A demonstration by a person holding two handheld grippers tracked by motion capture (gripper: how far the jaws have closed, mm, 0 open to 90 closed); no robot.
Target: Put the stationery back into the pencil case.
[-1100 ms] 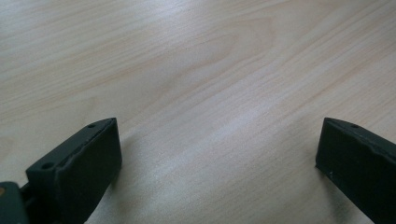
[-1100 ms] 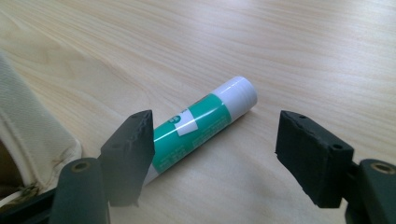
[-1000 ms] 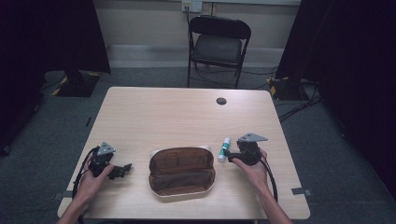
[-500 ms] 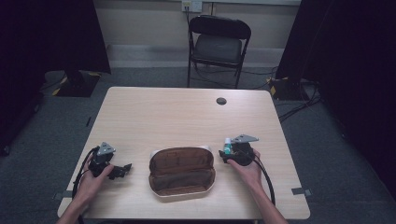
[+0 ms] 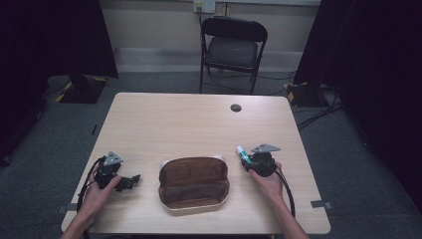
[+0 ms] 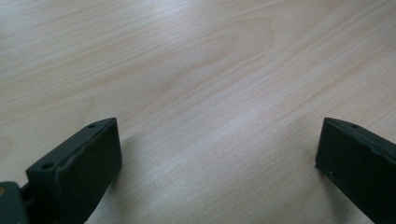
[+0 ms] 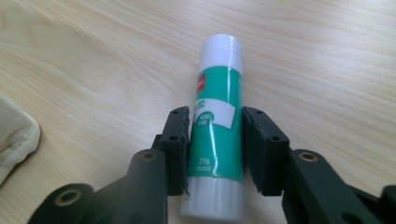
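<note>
Right gripper view has the right tool (image 7: 215,149) clamped on a green glue stick (image 7: 216,135) mid-frame; left tool (image 6: 219,163) sits spread wide over bare counter (image 6: 210,70).

Light wooden table (image 5: 199,124) set on grey carpeted floor (image 5: 348,164). Black folding chair (image 5: 233,50) placed beyond far table edge, before pale wall (image 5: 149,25). Wall outlet (image 5: 204,5) mounted above chair. Dark curtains (image 5: 50,40) hung at both sides. Cables (image 5: 318,117) laid on floor at right.
</note>
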